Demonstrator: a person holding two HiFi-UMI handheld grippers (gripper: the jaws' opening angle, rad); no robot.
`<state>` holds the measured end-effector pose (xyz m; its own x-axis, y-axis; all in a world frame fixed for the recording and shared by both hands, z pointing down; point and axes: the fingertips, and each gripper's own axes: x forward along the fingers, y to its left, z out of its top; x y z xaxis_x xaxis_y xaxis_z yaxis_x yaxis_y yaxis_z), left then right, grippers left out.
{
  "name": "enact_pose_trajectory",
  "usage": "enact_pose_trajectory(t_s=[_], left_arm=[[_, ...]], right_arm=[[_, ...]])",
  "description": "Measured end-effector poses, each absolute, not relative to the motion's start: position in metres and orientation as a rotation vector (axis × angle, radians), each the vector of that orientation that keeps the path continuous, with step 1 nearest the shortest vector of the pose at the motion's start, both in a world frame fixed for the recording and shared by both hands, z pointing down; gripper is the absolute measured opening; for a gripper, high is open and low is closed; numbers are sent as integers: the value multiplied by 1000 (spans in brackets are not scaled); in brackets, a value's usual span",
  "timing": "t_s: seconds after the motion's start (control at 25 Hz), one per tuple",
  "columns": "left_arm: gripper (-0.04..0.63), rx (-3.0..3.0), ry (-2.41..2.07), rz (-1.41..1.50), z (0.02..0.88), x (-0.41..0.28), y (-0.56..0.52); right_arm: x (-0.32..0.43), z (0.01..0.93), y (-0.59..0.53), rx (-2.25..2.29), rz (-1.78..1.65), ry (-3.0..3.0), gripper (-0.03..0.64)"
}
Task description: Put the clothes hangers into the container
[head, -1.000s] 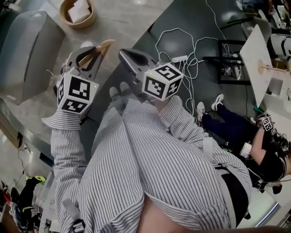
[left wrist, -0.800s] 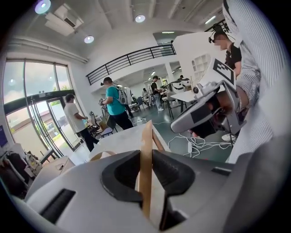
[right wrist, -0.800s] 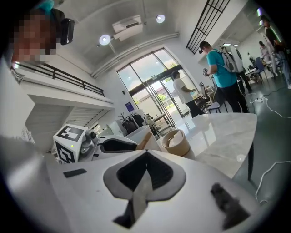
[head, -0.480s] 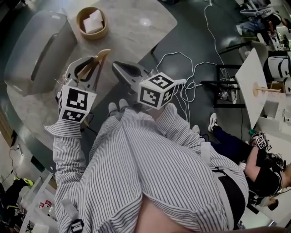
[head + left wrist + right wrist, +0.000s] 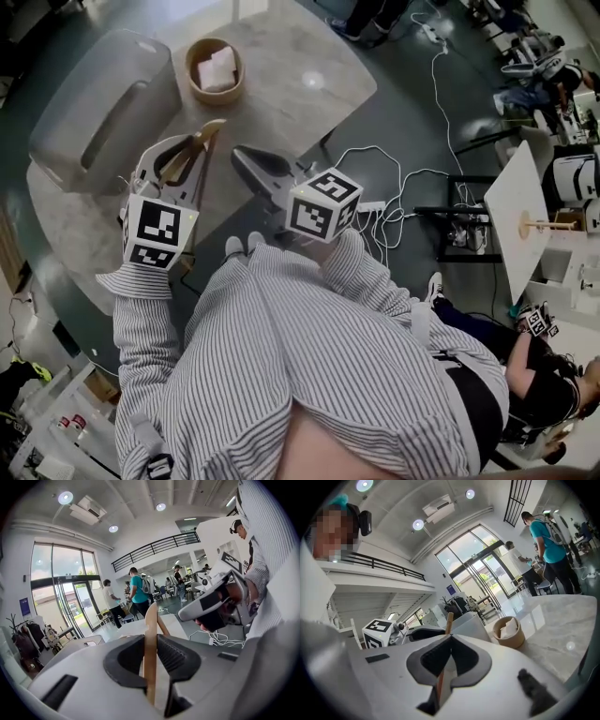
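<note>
A wooden clothes hanger point(image 5: 190, 153) sticks out of my left gripper point(image 5: 192, 150), which is shut on it above the marble table point(image 5: 281, 94). In the left gripper view the hanger's flat wooden bar point(image 5: 151, 644) stands upright, clamped between the two dark pads point(image 5: 176, 656). My right gripper point(image 5: 242, 155) hovers just to the right of it, shut with nothing in it; its jaws meet at the tips point(image 5: 449, 639). The grey container point(image 5: 103, 103) stands at the table's far left, beyond the left gripper.
A round wooden bowl point(image 5: 216, 70) with white pieces in it sits at the back of the table. White cables point(image 5: 384, 178) trail over the dark floor on the right. A person point(image 5: 525, 366) sits on the floor at the lower right, and others stand near the glass doors point(image 5: 136, 595).
The head view has tilted up, so the container, bowl and table now show more fully. Both grippers keep much the same stance, the left still shut on the hanger.
</note>
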<state>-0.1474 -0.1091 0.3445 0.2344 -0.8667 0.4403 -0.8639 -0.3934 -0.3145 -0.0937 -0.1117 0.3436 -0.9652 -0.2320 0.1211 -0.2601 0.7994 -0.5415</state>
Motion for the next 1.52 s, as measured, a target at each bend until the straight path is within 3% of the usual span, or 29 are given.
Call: enact_pose_trajectory(t_s=[1.04,1.52], left_arm=[[91,-2261,1956,-622,260,-201,-80],[91,-2316,1803,-734,255,-191,-71]], right_arm=[[-160,287,-100,67,788,-3056,15],[-172,288,-93,2,751,-3040,15]])
